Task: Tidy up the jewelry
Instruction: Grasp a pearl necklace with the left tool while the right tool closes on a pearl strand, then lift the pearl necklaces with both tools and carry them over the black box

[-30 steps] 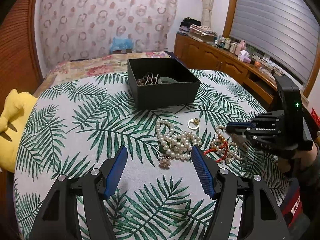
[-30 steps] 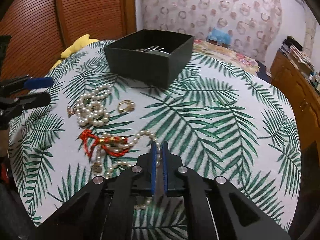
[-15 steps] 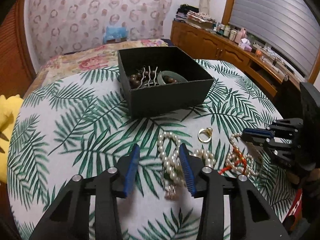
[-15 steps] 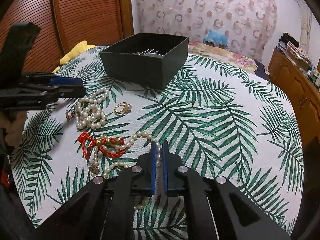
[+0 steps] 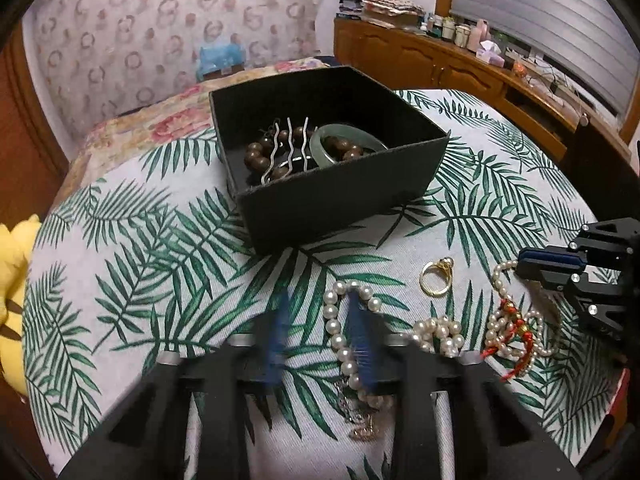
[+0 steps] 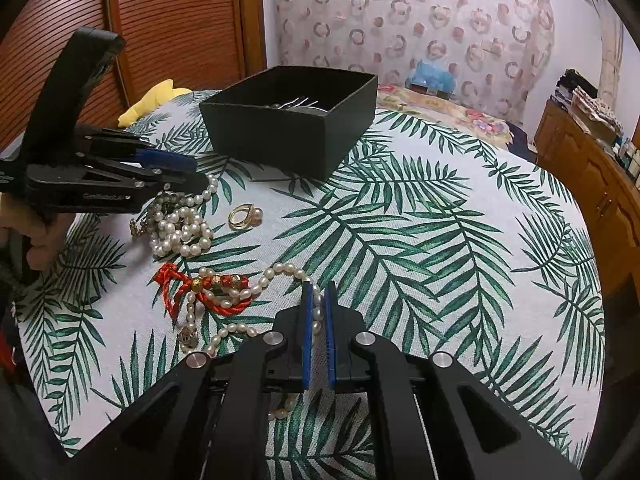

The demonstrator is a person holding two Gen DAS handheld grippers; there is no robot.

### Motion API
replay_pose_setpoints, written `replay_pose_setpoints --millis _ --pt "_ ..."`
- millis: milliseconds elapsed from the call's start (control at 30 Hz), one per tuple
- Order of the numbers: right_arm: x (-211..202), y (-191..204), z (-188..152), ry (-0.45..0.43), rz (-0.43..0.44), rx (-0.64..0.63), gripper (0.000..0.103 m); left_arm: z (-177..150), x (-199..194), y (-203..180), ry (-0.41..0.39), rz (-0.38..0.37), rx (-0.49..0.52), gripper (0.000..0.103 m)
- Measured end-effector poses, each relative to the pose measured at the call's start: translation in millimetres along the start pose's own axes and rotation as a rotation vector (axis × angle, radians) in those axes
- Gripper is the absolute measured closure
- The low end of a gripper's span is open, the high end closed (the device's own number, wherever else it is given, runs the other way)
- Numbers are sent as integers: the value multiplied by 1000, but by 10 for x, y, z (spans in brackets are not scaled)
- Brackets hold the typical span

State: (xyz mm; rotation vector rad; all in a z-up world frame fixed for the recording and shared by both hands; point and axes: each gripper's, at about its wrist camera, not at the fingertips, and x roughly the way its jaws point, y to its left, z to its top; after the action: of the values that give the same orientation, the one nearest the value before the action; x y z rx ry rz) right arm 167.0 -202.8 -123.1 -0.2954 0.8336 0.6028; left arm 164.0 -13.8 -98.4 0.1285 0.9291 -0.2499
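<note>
Here the left gripper (image 5: pixel 320 332) gapes over pearls (image 5: pixel 348 344); the right gripper (image 6: pixel 318 320) pinches a pearl strand (image 6: pixel 280 276).

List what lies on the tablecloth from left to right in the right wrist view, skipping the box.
Left gripper → white pearl necklace → gold ring → pearl strand with red cord, its right end between the right gripper fingers.

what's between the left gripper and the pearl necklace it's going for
Nothing visible. The left gripper is open right at the pearl necklace, one finger already over the strand. The gold ring lies apart, to the right.
</note>
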Motion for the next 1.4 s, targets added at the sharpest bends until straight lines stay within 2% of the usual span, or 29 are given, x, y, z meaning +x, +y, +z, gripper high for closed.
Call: replay_pose_setpoints --millis 167,400,700,933,1400 --pt "3 -6 1 -1 8 6 96 1 -120 -6 -40 -4 -29 96" --pt "9 -12 3 -1 11 10 96 62 -670 -67 -162 -22 -61 96" --pt "15 -29 -1 -1 19 16 96 143 -1337 -288 -299 -42 -26 96" --pt "2 10 16 1 3 1 97 187 -1626 -367 -362 -47 -4 96" --pt "-788 167 492 -183 0 -63 97 245 -1886 -354 -420 -15 10 96"
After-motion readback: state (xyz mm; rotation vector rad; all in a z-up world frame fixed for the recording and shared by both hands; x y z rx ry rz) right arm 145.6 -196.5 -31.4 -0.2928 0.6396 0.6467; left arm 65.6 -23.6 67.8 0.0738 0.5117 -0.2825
